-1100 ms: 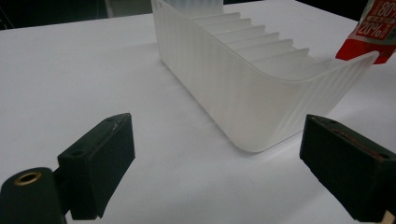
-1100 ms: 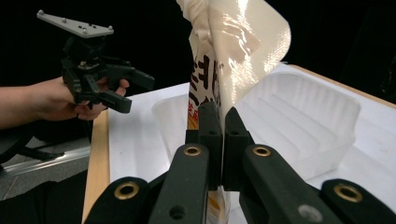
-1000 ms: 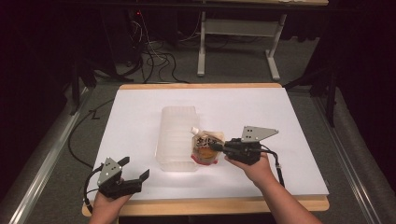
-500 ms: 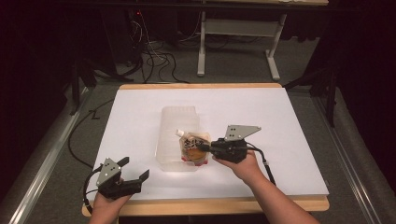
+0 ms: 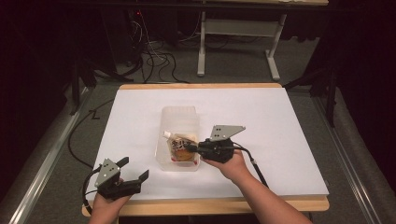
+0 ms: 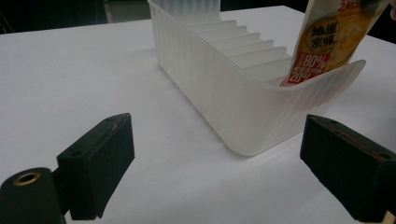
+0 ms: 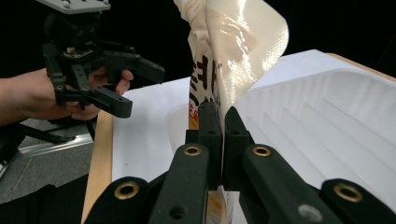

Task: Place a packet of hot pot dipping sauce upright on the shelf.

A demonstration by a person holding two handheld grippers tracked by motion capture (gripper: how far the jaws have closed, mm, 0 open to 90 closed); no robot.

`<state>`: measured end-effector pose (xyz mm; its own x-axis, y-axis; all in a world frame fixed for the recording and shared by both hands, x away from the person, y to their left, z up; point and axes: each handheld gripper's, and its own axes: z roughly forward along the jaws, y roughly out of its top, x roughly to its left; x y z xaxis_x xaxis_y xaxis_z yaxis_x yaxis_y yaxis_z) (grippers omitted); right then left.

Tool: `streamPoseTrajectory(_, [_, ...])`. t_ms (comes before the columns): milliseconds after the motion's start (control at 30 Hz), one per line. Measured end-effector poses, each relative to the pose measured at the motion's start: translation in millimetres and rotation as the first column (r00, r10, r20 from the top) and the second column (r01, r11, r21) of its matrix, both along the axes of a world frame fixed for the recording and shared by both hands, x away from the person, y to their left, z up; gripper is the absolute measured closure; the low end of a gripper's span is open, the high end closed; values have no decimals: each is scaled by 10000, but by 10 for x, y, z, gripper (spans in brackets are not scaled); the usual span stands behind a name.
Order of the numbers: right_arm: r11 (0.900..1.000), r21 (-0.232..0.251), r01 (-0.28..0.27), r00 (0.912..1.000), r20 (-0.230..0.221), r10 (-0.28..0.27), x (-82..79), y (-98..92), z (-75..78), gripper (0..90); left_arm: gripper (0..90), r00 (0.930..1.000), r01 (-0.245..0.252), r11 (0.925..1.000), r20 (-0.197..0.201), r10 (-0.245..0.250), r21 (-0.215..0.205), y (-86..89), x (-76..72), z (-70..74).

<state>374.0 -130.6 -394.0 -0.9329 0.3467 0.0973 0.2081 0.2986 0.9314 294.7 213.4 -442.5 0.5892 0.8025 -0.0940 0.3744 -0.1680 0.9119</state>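
Note:
A clear ribbed plastic bin [image 5: 180, 122] lies lengthwise in the middle of the white table. A printed food pouch [image 5: 181, 145] with a white spout hangs over the bin's near end, and my right gripper [image 5: 191, 147] is shut on its edge. In the right gripper view the pouch [image 7: 233, 46] rises from between the closed jaws, above the bin [image 7: 336, 121]. My left gripper [image 5: 133, 173] rests open at the table's near left corner, apart from the bin. The left gripper view has the bin [image 6: 224, 88] and the pouch [image 6: 327, 42] ahead of the open gripper [image 6: 224, 172].
The white table sheet [image 5: 280, 126] has a wooden front edge [image 5: 210, 205]. Cables [image 5: 154, 60] and a metal stand's legs [image 5: 238, 51] lie on the floor beyond the far edge. A cable [image 5: 254, 163] trails from the right gripper.
The right gripper has carried the pouch leftward, from beside the bin's right wall to over its near end. The left gripper has stayed put.

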Motion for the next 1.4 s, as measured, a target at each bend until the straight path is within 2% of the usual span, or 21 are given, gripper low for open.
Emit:
streamPoseTrajectory(300, [10000, -47, 85, 9999, -133, -86, 24, 141, -88, 900, 104, 10000, 51, 10000, -19, -51, -28, 6, 6, -2])
streamPoseTrajectory(533, [9999, -83, 96, 9998, -190, -97, 26, 183, -157, 900, 104, 10000, 71, 10000, 16, -71, -15, -4, 3, 1])
streamPoseTrajectory(1067, [9984, -541, 173, 9993, -319, -190, 47, 220, -313, 900, 104, 10000, 78, 10000, -2, -78, -28, -2, 9, -5])
streamPoseTrajectory(1400, [9992, -309, 249, 9986, -468, -263, 44, 188, -365, 900, 104, 10000, 66, 10000, -22, -66, -34, -1, 11, -7])
